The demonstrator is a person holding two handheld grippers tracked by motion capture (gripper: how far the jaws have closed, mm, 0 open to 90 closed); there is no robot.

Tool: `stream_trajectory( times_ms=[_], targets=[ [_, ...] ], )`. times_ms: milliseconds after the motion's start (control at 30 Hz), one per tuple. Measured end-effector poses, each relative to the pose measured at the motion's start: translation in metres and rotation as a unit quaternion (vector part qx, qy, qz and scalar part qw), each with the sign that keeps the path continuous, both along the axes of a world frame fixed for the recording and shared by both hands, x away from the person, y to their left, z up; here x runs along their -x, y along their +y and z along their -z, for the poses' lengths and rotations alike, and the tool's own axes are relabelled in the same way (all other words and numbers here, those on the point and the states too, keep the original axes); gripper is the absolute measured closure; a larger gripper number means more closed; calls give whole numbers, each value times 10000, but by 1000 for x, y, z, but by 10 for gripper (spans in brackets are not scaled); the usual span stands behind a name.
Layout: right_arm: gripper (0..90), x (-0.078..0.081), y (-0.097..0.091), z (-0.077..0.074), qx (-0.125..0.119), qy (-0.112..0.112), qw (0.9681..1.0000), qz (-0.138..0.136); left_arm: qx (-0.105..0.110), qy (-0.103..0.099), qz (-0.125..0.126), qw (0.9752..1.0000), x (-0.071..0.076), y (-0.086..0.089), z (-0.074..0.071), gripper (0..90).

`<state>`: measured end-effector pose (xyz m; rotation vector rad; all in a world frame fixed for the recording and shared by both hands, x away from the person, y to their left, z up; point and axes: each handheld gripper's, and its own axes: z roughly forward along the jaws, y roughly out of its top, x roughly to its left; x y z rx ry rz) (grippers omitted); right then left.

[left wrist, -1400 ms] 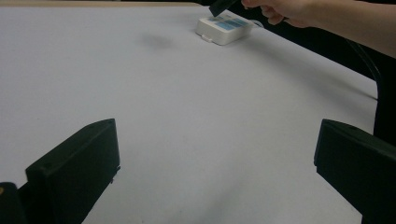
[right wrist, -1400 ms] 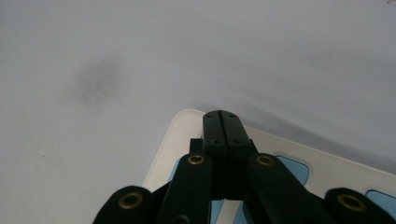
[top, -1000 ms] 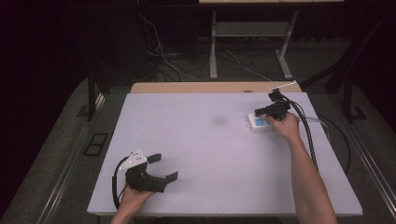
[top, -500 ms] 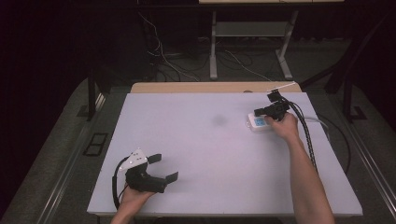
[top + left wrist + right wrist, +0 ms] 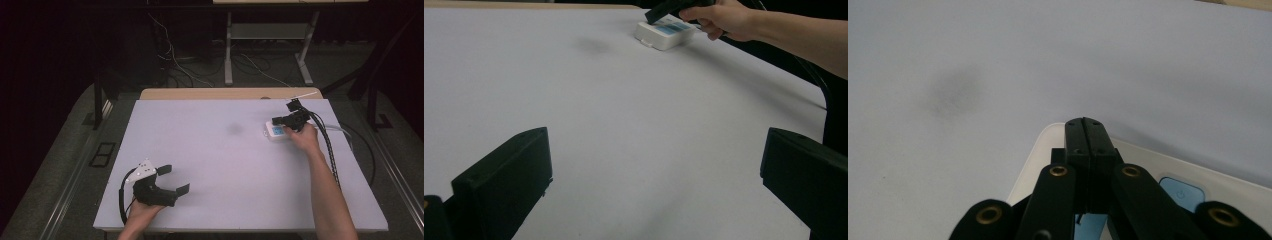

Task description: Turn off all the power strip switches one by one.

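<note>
The right claw [image 5: 1085, 131] is fully closed – its two black jaws pressed flat together, nothing between them – and its tip hangs over the top face of a small white device [image 5: 276, 132], a flat, rounded-cornered plastic box with pale blue buttons; contact cannot be told. The device lies near the bench's [image 5: 220, 165] far right corner. The left claw [image 5: 170, 180] stands wide and empty, low over the near left corner. The bench top is smooth, matte, pale grey, with one faint dark smudge [image 5: 234, 128].
</note>
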<state>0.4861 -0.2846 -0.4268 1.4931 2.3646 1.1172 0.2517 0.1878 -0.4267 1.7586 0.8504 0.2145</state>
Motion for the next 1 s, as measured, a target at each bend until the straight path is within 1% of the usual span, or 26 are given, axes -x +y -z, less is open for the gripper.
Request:
stream_trajectory(
  times_ms=[67,200,233,300,333,400,500,533,600,767,1000],
  targets=[
    [900,-1,1,-1,53,-1,10000,-26,-8,0,12,10000,0,0,0,0],
    [900,-1,0,0,-25,44,10000,20,-29,1,32,10000,0,-1,0,0],
    [900,-1,0,-1,-16,67,10000,24,-27,6,27,10000,0,-1,0,0],
    [900,-3,-2,-1,-77,166,9998,56,-19,0,21,10000,-1,-1,0,0],
    [900,-3,-2,-1,-77,166,9998,56,-14,2,16,10000,-1,-1,0,0],
    [900,-3,-9,-1,-142,259,9995,142,-13,3,16,10000,-1,0,0,0],
    [900,-3,-14,-2,-212,315,9991,198,1,8,14,10000,-1,0,0,0],
    [900,-3,-16,-3,-159,314,9991,231,-3,10,15,10000,-1,-1,0,0],
    [900,-3,-18,-4,-164,377,9990,186,-11,19,18,10000,-2,-1,1,0],
    [900,-2,-21,-3,-270,410,9987,147,-3,17,15,10000,-2,-1,0,0],
    [900,-2,-17,-11,-253,332,9991,38,3,16,19,10000,-2,0,0,0]
  ],
)
